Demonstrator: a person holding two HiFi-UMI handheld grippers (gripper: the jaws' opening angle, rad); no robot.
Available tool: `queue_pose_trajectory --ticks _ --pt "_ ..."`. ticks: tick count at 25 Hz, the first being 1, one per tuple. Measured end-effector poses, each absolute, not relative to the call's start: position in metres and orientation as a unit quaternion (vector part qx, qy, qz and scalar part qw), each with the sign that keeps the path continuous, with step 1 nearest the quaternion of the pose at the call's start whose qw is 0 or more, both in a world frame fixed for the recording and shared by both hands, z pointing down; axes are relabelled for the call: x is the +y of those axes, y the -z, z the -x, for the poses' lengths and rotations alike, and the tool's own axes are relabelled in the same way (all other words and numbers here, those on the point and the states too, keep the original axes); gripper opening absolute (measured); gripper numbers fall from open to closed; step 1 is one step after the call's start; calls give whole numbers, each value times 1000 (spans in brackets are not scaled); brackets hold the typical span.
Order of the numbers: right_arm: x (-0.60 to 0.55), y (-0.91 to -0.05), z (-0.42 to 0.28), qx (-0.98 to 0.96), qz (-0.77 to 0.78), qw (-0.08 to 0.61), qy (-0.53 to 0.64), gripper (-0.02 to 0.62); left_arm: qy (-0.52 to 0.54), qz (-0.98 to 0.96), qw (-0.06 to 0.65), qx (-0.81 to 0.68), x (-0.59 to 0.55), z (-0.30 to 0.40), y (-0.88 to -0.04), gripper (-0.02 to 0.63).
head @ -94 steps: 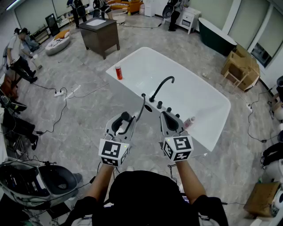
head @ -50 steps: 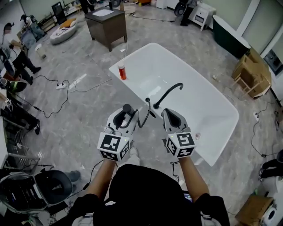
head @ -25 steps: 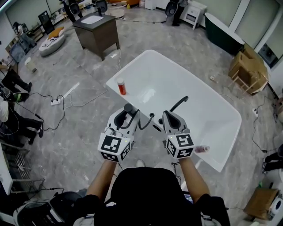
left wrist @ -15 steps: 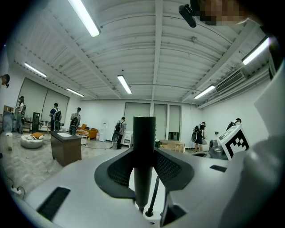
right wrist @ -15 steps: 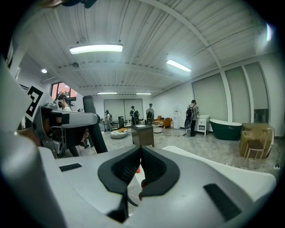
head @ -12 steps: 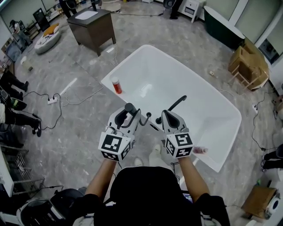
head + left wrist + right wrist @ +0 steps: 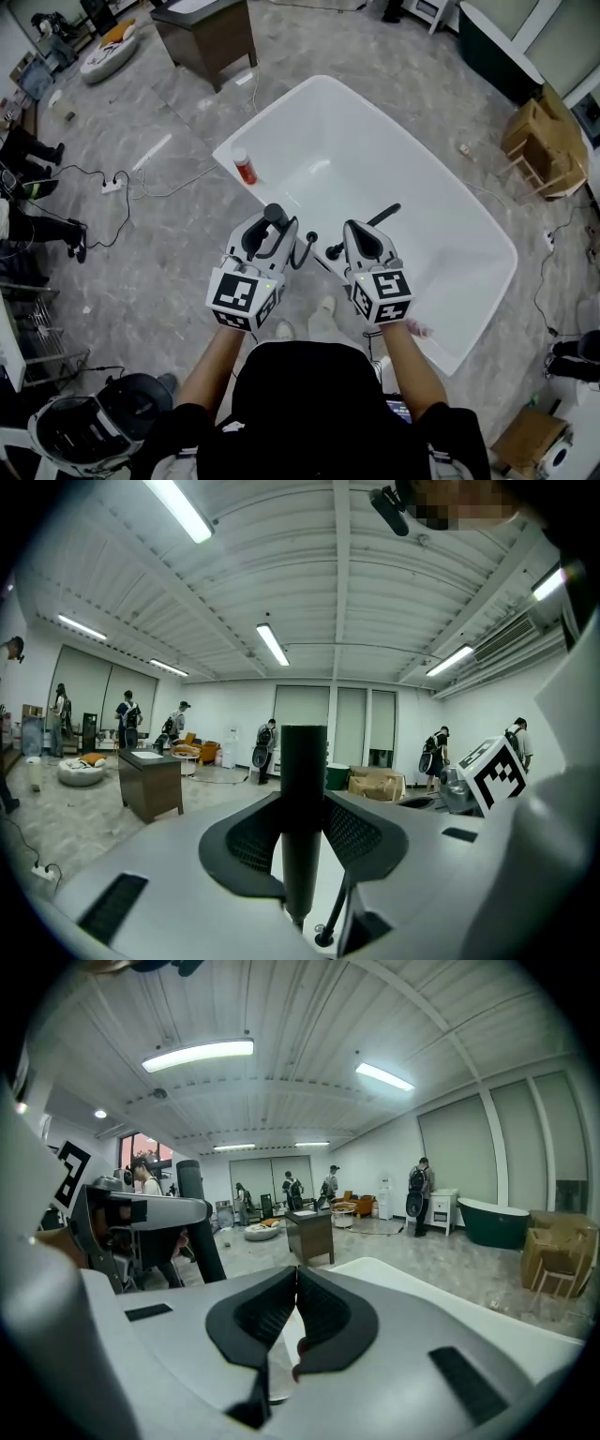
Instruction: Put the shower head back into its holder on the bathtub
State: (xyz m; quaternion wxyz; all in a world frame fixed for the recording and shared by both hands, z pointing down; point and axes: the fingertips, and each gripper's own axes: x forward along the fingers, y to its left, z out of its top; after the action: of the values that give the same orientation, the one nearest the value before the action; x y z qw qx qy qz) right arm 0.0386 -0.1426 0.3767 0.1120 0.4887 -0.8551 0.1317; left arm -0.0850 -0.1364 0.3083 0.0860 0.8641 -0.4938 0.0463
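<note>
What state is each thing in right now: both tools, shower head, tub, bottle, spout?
left tool: shut on the shower head.
shower head: clamped upright, not yet seated on the bathtub.
right tool: shut, empty.
bathtub: no water visible.
red bottle: upright on the bathtub's rim.
spout: no water running.

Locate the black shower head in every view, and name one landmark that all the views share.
Head view: shower head stands just left of centre.
Left gripper view: shower head at centre, clamped upright between the jaws.
Right gripper view: shower head at left, a dark post.
Shared landmark: dark cabinet.
</note>
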Motion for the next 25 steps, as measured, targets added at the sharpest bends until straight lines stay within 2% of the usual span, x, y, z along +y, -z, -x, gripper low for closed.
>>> queue_pose_trajectory --ticks 9,25 --pt "-168 -389 -55 -862 -472 117 -146 21 -53 -861 82 -499 -162 57 -309 147" --pt "-195 -470 -65 -850 -460 158 -204 21 -103 -840 171 -504 -194 43 -427 147"
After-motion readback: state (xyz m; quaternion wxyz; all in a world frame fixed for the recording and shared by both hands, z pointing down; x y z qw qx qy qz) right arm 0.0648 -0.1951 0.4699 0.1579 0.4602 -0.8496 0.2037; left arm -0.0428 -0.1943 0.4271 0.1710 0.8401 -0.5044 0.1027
